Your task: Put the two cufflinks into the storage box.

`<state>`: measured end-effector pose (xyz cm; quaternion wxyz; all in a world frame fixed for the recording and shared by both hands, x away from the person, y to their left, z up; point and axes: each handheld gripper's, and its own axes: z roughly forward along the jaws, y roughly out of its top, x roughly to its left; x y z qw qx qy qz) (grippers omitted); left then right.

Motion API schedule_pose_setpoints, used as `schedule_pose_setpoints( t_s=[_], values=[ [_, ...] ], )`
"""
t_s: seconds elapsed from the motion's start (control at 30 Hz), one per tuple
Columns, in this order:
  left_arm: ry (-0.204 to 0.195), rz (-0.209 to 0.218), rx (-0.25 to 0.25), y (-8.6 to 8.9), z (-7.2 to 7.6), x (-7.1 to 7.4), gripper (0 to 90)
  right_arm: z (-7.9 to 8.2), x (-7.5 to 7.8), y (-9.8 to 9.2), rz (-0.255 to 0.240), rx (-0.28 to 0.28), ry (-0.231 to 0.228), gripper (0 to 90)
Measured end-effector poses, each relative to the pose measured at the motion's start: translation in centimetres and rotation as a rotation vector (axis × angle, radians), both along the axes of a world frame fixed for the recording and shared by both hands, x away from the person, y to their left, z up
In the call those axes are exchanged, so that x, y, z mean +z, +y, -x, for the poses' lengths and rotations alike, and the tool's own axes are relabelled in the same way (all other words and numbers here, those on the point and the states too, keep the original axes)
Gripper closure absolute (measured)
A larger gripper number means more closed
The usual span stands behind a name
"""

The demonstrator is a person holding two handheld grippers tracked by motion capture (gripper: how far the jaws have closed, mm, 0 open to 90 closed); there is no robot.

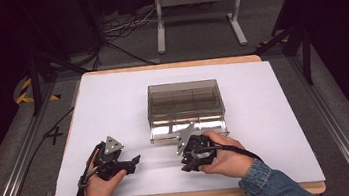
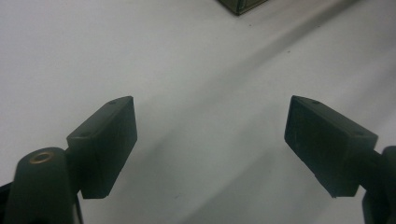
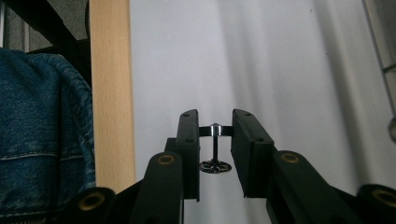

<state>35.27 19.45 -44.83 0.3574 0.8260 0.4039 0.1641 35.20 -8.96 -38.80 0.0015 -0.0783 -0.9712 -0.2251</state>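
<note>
High view: a white table top [image 1: 113, 110] with a pale wood edge stands on grey floor [image 1: 195, 40] in a dark room. The right gripper [image 3: 215, 135] pinches a small black metal spinning top [image 3: 215, 149] just above the white; the left gripper [image 2: 210, 135] is spread wide, near a clear plastic box [image 1: 184, 99].

Small shiny dark metal spinning top [image 3: 215, 148], matt black plastic right gripper [image 3: 215, 140], matt black left gripper [image 2: 210, 140], glossy smoky clear plastic box [image 1: 185, 107], smooth matt white table [image 1: 112, 100] cover, pale wood edge [image 3: 111, 93], blue denim sleeve [image 3: 42, 130]
</note>
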Motion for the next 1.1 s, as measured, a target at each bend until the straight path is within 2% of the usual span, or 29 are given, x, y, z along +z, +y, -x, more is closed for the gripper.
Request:
schedule_pose_setpoints(
  t_s=[0.43, 0.57, 0.87, 1.1],
  values=[
    [0.000, -0.002, -0.001, 0.1, 0.0, 0.1, 18.0, -0.2, 2.2, -0.6, -0.010, 0.012, 0.008, 73.4],
    [-0.001, -0.002, 0.001, 0.0, 0.0, 0.1, 18.0, -0.1, 2.6, -0.7, -0.006, -0.001, 0.028, 73.4],
    [-0.001, -0.003, 0.002, 0.1, 0.0, 0.1, 18.0, -0.4, 3.5, -0.9, -0.018, 0.011, 0.016, 73.4],
    [-0.003, -0.004, 0.003, 0.1, 0.0, 0.0, 18.0, -0.4, 4.4, -1.3, -0.028, -0.008, 0.030, 73.4]
  ],
)
